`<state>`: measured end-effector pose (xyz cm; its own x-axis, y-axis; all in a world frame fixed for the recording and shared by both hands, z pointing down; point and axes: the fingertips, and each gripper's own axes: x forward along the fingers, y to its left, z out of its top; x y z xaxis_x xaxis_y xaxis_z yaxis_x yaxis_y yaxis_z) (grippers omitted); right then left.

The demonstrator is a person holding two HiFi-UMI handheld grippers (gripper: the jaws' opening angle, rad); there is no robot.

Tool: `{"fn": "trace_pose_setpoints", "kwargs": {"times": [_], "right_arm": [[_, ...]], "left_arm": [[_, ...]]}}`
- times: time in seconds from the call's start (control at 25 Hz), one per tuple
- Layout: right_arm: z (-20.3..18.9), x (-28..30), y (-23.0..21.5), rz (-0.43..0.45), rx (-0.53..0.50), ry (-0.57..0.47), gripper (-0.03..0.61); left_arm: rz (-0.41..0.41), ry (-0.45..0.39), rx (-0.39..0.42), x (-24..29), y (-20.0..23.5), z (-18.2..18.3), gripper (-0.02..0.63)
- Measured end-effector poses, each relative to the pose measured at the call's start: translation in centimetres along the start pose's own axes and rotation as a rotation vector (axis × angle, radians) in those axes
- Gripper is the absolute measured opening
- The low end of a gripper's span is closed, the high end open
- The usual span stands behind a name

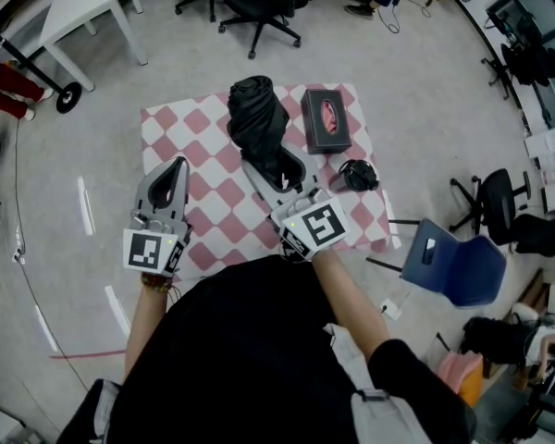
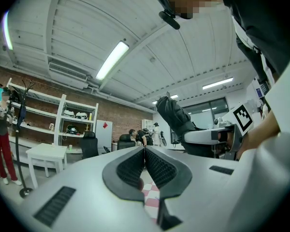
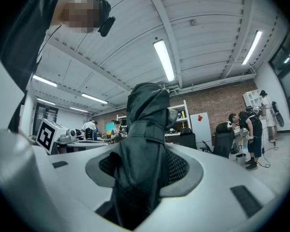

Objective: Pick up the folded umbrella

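Grey workshop floor; desk under a red-and-white checked cloth. Umbrella, black and folded, is clamped in the right gripper over the desk and appears lifted. Left gripper is pressed together, empty. Judged step: grasp made; next, hold firm and steady. Box label unreadable; no legible writing elsewhere.

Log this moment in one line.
right hand-held gripper: shut on folded umbrella | left hand-held gripper: shut, empty | both over checkered table
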<state>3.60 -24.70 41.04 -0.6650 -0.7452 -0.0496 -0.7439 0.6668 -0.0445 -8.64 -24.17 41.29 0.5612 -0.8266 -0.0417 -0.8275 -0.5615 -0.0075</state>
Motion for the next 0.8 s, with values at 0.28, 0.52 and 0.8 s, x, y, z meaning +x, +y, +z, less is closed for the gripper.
{"fn": "trace_pose_setpoints", "kwargs": {"times": [0.28, 0.52, 0.8], "right_arm": [[-1.1, -0.1, 0.2, -0.003, -0.003, 0.011, 0.209], [-1.5, -0.2, 0.4, -0.005, -0.002, 0.030, 0.209], [-1.2, -0.4, 0.0, -0.016, 0.002, 0.028, 0.209]], "left_arm": [[-0.001, 0.001, -0.003, -0.3, 0.1, -0.6, 0.015], [-0.007, -0.001, -0.009, -0.3, 0.1, -0.6, 0.015], [-0.009, -0.002, -0.005, -0.2, -0.2, -0.2, 0.015]]}}
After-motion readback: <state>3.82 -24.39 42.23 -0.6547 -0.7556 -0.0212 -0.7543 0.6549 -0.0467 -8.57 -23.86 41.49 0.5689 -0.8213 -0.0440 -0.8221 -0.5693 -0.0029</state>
